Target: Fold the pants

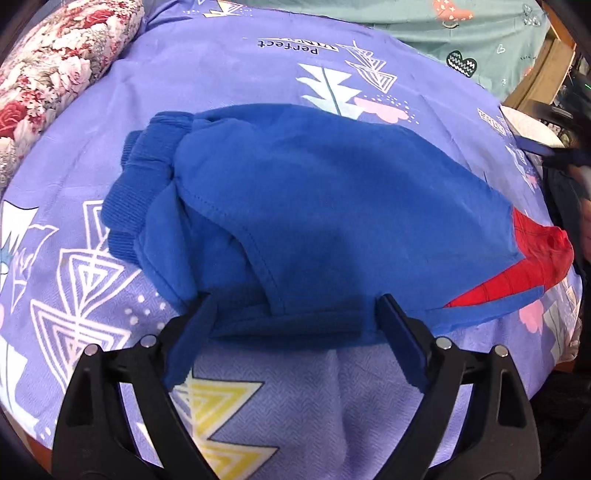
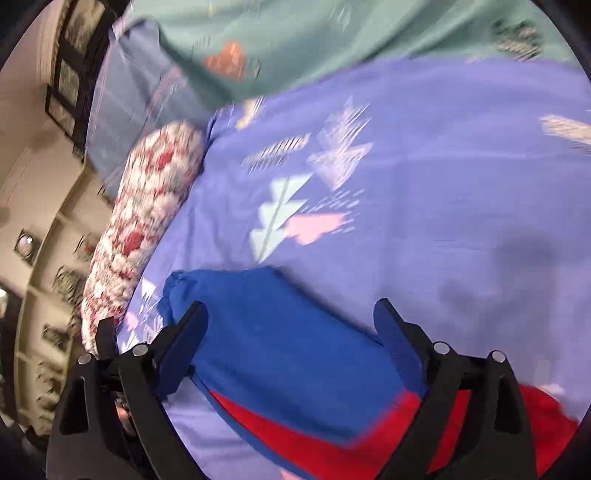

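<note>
1. Bed sheet (image 1: pixel 424 122): lilac-blue, printed with white triangle stacks, pale trees, pink clouds and a yellow zigzag; it covers the bed.
2. Teal sheet (image 1: pixel 443 29): at the far edge, with heart prints.
3. Floral bolster (image 1: pixel 55 62): red-and-white roses, along the sheet's left side.
4. Framed pictures (image 2: pixel 70 74): on a beige wall, blurred.
5. Writing: "Perfect" reads upside down on the bed sheet; the smaller text is illegible.
6. Blue pants (image 1: pixel 314 206): folded, lying mid-sheet, ribbed cuffs left, red panel right.
7. Left gripper (image 1: pixel 295 321): jaws apart, at the pants' near edge.
8. Right gripper (image 2: pixel 291 325): jaws apart, above the pants.
</note>
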Motion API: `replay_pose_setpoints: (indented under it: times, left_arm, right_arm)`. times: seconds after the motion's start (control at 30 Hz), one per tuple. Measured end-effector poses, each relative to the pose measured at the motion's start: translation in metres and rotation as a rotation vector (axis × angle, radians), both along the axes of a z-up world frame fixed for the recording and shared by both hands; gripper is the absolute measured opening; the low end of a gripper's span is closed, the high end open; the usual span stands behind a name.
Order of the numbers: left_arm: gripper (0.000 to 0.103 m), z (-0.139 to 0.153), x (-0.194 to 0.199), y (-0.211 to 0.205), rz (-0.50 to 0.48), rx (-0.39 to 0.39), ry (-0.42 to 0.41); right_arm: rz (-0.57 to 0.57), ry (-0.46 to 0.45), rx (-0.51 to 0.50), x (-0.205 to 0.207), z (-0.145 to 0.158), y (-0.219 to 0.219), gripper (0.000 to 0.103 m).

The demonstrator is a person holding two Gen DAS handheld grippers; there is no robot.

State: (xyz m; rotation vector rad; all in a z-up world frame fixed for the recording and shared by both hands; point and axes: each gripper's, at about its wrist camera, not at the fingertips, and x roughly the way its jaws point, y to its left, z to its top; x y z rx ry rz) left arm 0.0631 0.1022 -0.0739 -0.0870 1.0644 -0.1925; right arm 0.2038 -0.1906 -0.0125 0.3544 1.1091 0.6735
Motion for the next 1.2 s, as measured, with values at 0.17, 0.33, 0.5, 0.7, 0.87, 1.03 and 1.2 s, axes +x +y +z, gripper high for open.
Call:
replay_pose_setpoints:
  times: [0.17,0.33,0.5,0.7,0.87,1.03,1.2]
  left_arm:
    - [0.09,0.035,0.001,-0.007,-0.032,-0.008,-0.11]
    - [0.091,0.011,0.037,-0.011,-0.037,-0.001,-0.026]
    - [0.092,-0.011,0.041,-0.013,-0.039,0.034,-0.009]
    - [0.093,-0.011,0.037,-0.011,-0.042,0.032,-0.022]
    - [0.093,-0.011,0.037,-0.013,-0.034,0.036,-0.028]
    - [0.093,-0.012,0.036,-0.014,-0.033,0.036,-0.034]
    - [0.094,-0.013,0.037,-0.015,-0.035,0.042,-0.035]
  right_arm:
    - [0.102,0.093,-0.033,0.045,-0.045,0.068,0.06]
    - [0.163,0.155,-0.056,0.049,-0.064,0.083,0.06]
    - [0.233,0.178,0.079,0.039,-0.053,0.075,0.06]
    - [0.285,0.184,0.126,0.019,-0.037,0.072,0.06]
    - [0.266,0.248,0.077,0.016,-0.057,0.07,0.06]
    - [0.234,0.295,0.067,0.023,-0.072,0.066,0.06]
    - [0.262,0.266,0.151,0.03,-0.069,0.093,0.056]
